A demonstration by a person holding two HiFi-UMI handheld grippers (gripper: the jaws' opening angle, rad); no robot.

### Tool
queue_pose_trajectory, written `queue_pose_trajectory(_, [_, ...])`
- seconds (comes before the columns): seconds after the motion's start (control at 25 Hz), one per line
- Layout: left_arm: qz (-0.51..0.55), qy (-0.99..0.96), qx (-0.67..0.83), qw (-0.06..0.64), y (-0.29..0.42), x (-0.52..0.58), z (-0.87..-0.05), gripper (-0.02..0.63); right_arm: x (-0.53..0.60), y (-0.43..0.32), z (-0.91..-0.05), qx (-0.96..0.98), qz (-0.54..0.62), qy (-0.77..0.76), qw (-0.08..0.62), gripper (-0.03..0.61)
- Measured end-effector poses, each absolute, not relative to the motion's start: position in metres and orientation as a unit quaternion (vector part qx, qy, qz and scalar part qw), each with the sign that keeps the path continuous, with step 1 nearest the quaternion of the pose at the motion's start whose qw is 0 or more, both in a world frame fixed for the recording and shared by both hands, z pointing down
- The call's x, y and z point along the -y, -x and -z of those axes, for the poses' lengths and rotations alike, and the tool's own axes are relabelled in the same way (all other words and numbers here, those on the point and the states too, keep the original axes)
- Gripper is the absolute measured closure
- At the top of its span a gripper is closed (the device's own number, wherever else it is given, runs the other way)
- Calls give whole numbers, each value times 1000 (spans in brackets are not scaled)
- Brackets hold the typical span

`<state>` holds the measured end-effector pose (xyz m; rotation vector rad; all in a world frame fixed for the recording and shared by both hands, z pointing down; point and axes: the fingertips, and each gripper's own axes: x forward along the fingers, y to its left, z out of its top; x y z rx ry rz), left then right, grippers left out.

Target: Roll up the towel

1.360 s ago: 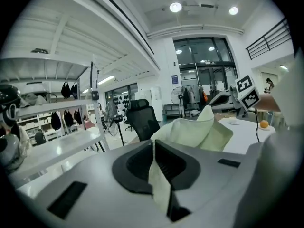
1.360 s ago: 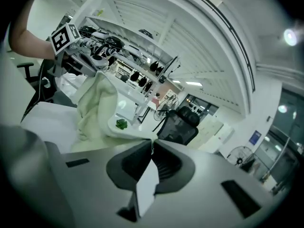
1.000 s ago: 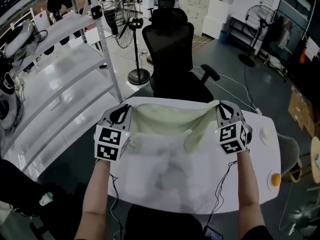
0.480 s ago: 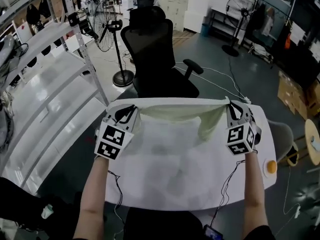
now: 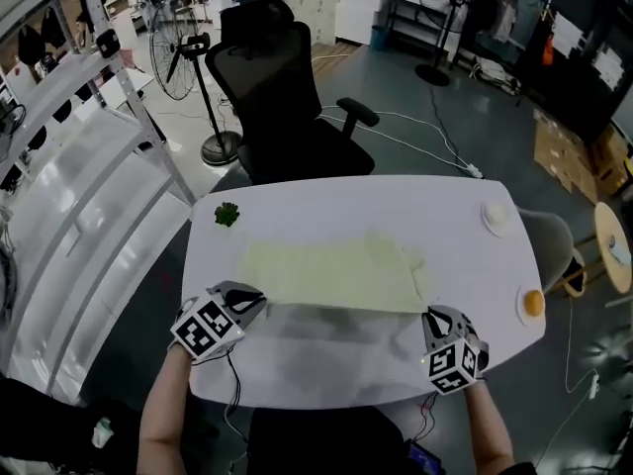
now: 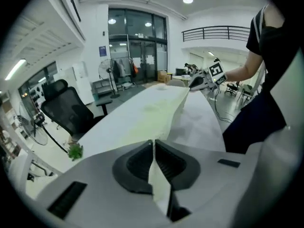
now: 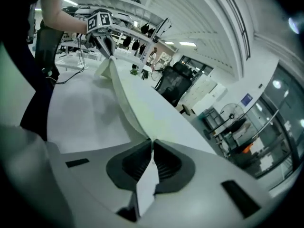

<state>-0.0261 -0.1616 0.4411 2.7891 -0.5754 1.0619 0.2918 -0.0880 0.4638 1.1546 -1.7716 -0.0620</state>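
A pale yellow-green towel [image 5: 326, 270] lies spread flat across the middle of the white table [image 5: 326, 359]. My left gripper [image 5: 255, 302] is shut on the towel's near left corner. My right gripper [image 5: 433, 314] is shut on its near right corner. The near edge runs slightly raised between the two. In the left gripper view the jaws [image 6: 153, 142] pinch a fold of cloth, and the towel [image 6: 147, 110] stretches away to the right gripper [image 6: 202, 81]. In the right gripper view the jaws [image 7: 152, 141] likewise clamp cloth, with the towel [image 7: 137, 106] leading to the left gripper [image 7: 107, 44].
A small green plant [image 5: 227, 214] sits at the table's far left. A white round thing [image 5: 495, 216] and an orange one [image 5: 532, 305] lie near the right edge. A black office chair [image 5: 282, 97] stands behind the table, and white shelving [image 5: 89, 196] is to the left.
Both grippers have come down and back toward the table's near edge. The towel, which hung stretched in the air between them, now lies flat on the table.
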Motion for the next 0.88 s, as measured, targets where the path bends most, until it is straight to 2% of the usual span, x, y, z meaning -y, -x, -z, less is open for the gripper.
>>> queue_pose_trajectory(0.32, [-426,-887,86,156,40,86,-515,586,20,-278,-534,735,-51,-433,520,554])
queue_pose_trajectory(0.52, [-466,-866,24,178,46,46,-548,586,-11,-267,-570,743,-107,-402,525,554])
queue_pose_trajectory(0.64, [-470,-865,31,174,46,43,-564,575,-15,-265,-582,748,-143,-399,510,521])
queue_pose_trajectory(0.68, [-465,-866,37,182,45,44,-565,545,-14,-265,-583,750,-156,-402,502,496])
queue_pose_trajectory(0.8, [-438,-871,52,216,41,47,-561,401,-6,-269,-574,758,-190,-415,465,404])
queue_pose_trajectory(0.88, [-417,-877,59,232,41,49,-553,331,-2,-272,-561,765,-211,-425,435,325])
